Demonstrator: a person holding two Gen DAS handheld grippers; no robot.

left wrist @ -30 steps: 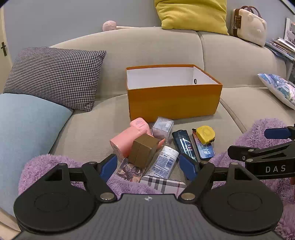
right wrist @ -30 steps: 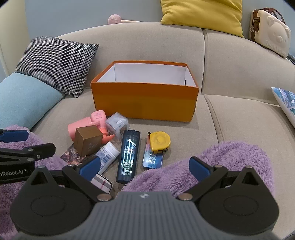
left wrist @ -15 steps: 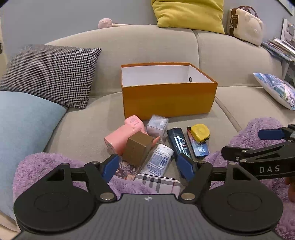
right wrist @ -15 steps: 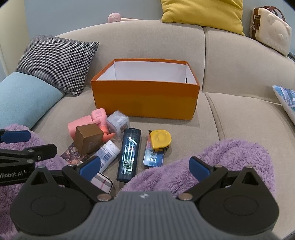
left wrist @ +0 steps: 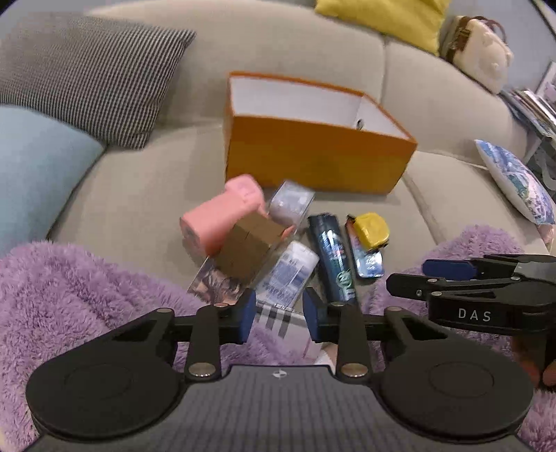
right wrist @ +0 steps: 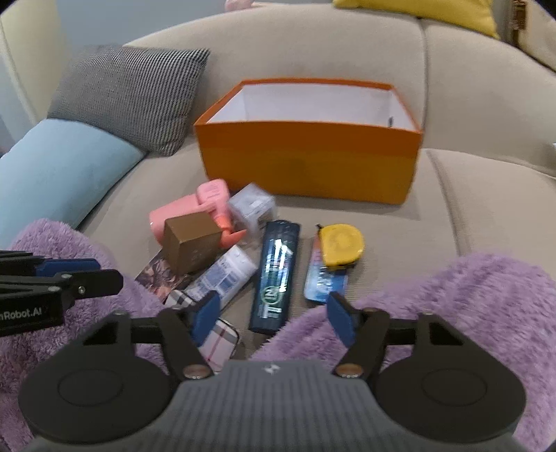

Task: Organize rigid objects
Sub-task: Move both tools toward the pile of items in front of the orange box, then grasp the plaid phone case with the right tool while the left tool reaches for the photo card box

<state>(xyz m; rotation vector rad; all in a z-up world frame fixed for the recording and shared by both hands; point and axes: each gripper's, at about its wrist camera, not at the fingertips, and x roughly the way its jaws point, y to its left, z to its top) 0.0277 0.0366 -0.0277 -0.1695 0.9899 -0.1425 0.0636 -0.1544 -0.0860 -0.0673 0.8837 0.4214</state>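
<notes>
An open orange box point(left wrist: 312, 163) point(right wrist: 309, 163) stands on the sofa seat. In front of it lies a heap: a pink bottle point(left wrist: 222, 215), a brown carton point(left wrist: 246, 250) point(right wrist: 191, 243), a clear small box point(right wrist: 252, 208), a white tube point(left wrist: 288, 271), a dark shampoo bottle point(right wrist: 276, 274), a yellow tape measure point(right wrist: 340, 245) on a blue packet point(right wrist: 325, 283), and a plaid case point(right wrist: 219, 340). My left gripper point(left wrist: 279, 314) hovers over the tube's near end, jaws closing on nothing. My right gripper point(right wrist: 273, 318) hovers at the shampoo bottle's near end, jaws closing, pads clear of it.
Fluffy purple sleeves point(right wrist: 469, 306) flank the heap on both sides. A houndstooth cushion point(left wrist: 87, 73) and a light blue cushion point(right wrist: 62, 163) lie at the left. A yellow cushion point(left wrist: 378, 17) and a cream bag point(left wrist: 479, 52) sit on the sofa back.
Both grippers have dipped down and forward toward the heap, and both pairs of jaws have narrowed from wide open. The objects have not moved.
</notes>
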